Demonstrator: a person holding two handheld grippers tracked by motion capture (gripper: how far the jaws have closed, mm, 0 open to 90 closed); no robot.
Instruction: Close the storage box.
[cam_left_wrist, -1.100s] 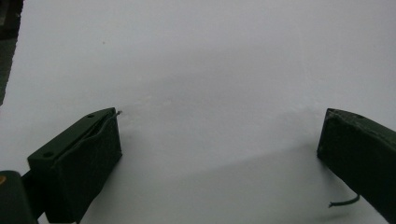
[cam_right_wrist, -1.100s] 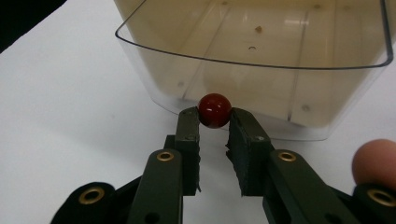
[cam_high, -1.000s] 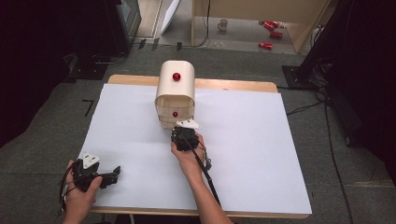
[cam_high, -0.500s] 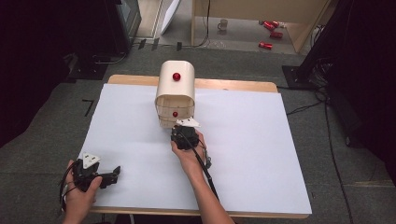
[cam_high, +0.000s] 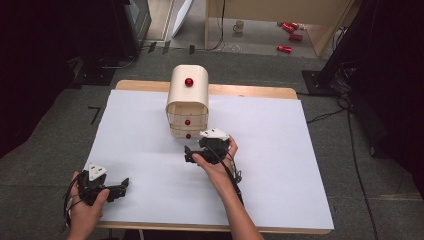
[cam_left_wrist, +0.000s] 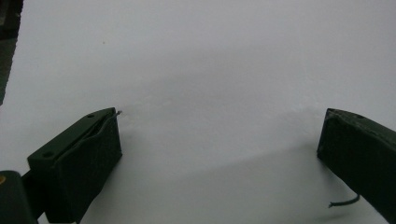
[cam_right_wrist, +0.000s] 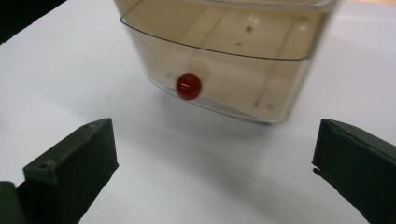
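Cream round-topped drawer unit (cam_high: 187, 100), red knobs (cam_right_wrist: 188, 86), bottom drawer (cam_right_wrist: 224, 56) seemingly translucent; right tongs (cam_right_wrist: 215, 154) gaping before it, left tongs (cam_left_wrist: 219, 154) gaping over desk (cam_high: 300, 165).

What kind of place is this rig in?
Probably a lab or studio set up for recording: a table under white paper, dark curtains at the sides, cables across the carpet.

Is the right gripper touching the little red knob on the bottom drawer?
Apart. In the right gripper view the right gripper has its jaws open, and white table shows between them and the red knob.
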